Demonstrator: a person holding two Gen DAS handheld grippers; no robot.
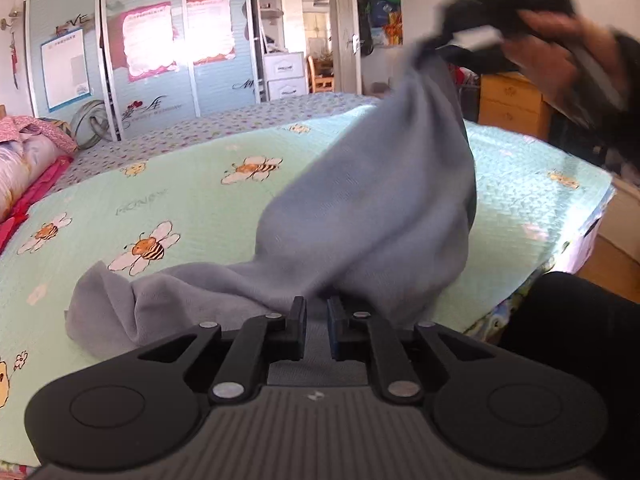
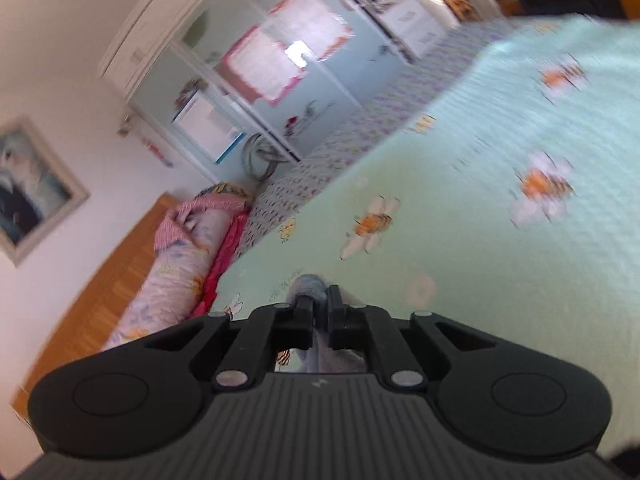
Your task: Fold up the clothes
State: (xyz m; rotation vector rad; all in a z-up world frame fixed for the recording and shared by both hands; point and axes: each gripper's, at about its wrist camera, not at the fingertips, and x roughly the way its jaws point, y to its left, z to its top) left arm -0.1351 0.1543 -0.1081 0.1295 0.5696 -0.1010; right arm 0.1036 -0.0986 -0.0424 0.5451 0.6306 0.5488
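- Now your left gripper pinches the near edge of the grey garment, jaws narrow on the cloth, low over the bee-print bedspread.
- Your right gripper holds a far corner high, fingers nearly together with a tuft of fabric between them, so the cloth hangs taut between both tools, likely for a fold.
- Blur smears the right view; the garment's shape stays unclear.
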